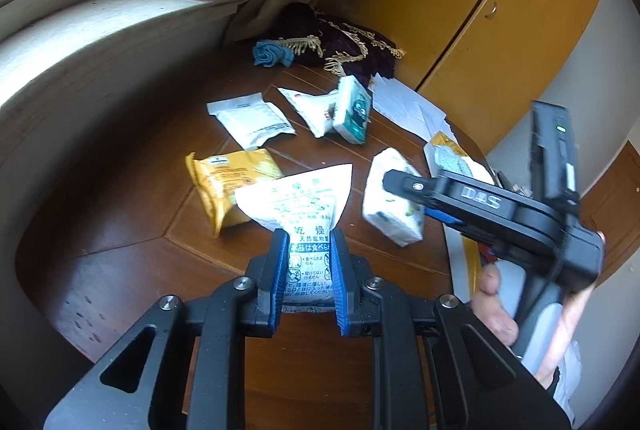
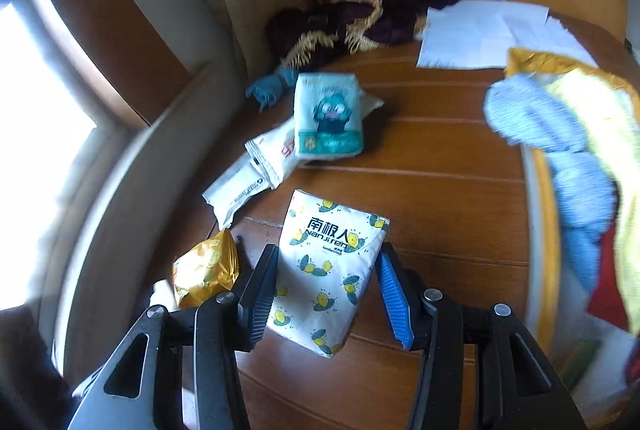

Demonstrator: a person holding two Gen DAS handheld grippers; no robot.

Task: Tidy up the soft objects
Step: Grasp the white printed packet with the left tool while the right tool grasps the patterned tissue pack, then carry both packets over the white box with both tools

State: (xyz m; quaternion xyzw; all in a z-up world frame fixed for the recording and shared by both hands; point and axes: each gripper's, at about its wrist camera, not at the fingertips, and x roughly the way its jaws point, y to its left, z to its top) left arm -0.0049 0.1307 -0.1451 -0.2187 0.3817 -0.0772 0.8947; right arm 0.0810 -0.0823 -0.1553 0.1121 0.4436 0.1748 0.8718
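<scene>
On a wooden table, the left gripper clamps a white desiccant packet at 6 o'clock; the right gripper, jaws apart, straddles a lemon-print tissue pack, seemingly unsqueezed. Closing gently at mid-pack should avoid crushing.

Glossy wood table, crinkly plastic tissue pack, fringed velvety cloth, ribbed gripper pads.

left claw | clamps white sachet | seemingly lifted off table
</scene>
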